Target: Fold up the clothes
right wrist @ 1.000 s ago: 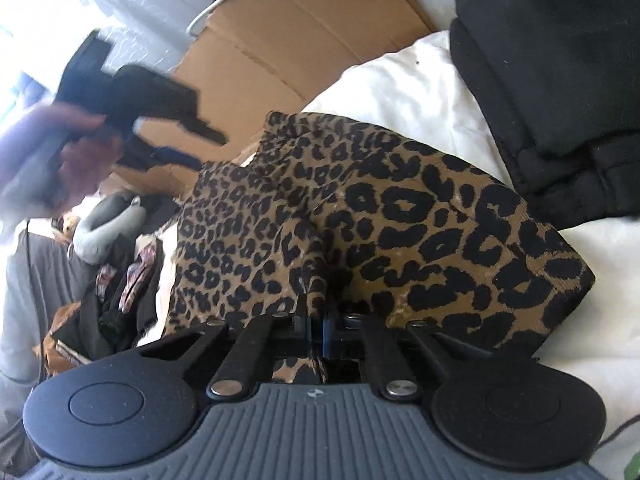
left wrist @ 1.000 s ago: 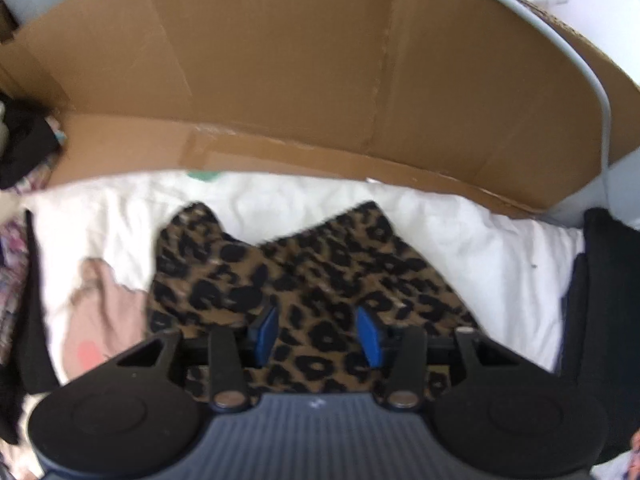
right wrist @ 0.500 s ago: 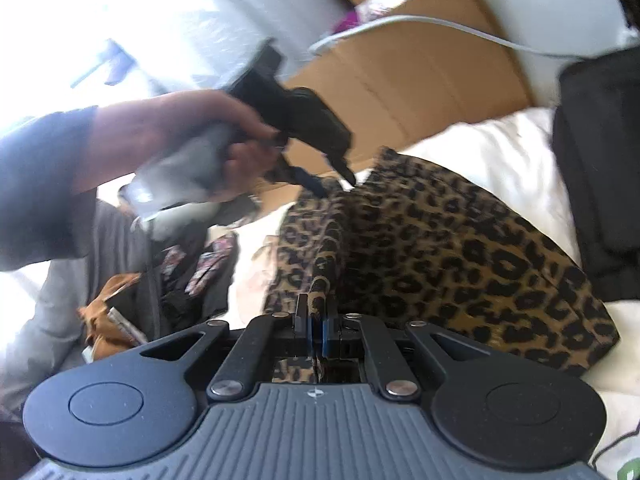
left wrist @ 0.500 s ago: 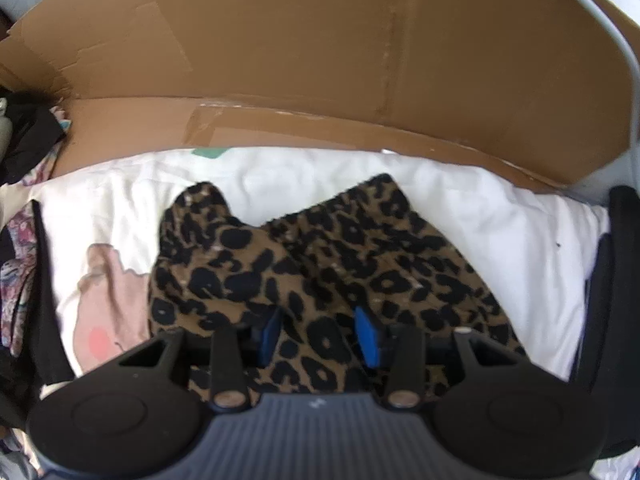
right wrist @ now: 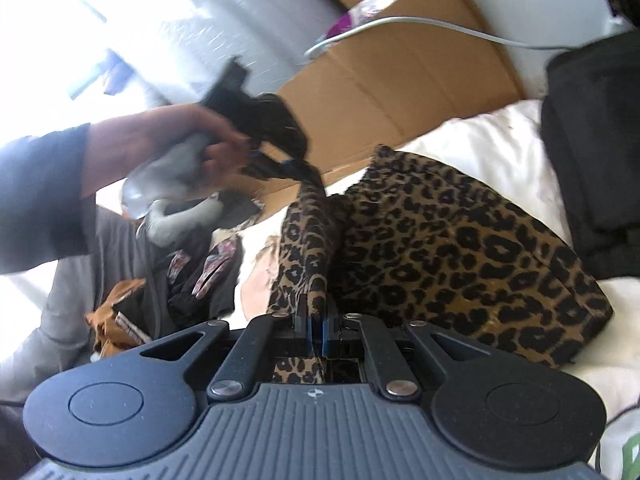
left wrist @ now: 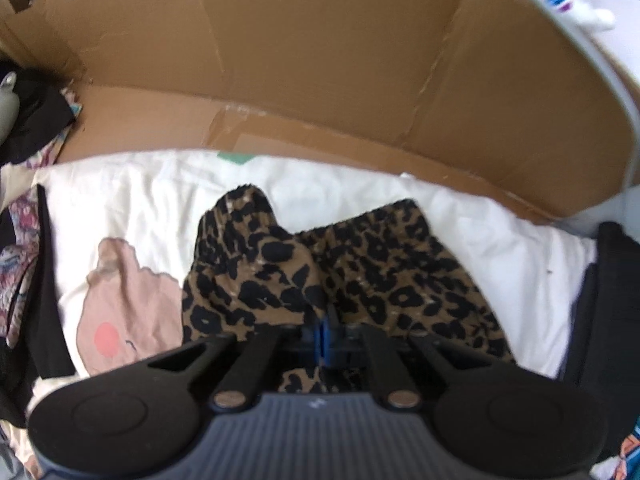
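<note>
A leopard-print garment (left wrist: 360, 280) lies bunched on the white bedding (left wrist: 140, 200). My left gripper (left wrist: 324, 336) points down at it; its jaws are closing, and the blue pads meet on a raised fold near the middle. In the right wrist view the same left gripper (right wrist: 296, 168), held by a person's hand (right wrist: 192, 140), lifts a strip of the leopard-print garment (right wrist: 460, 248) off the bed. My right gripper (right wrist: 318, 332) is shut on the near edge of that strip, so the cloth stretches between the two grippers.
A flattened cardboard box (left wrist: 320, 80) stands along the far side of the bedding. A folded black garment (right wrist: 592, 140) sits at the right. A heap of mixed clothes (right wrist: 200, 272) lies at the left. A grey cable (right wrist: 400, 24) runs over the cardboard.
The left gripper's jaws went from apart above the fabric to pinched on a fold. The right gripper rose, still holding its edge of the cloth.
</note>
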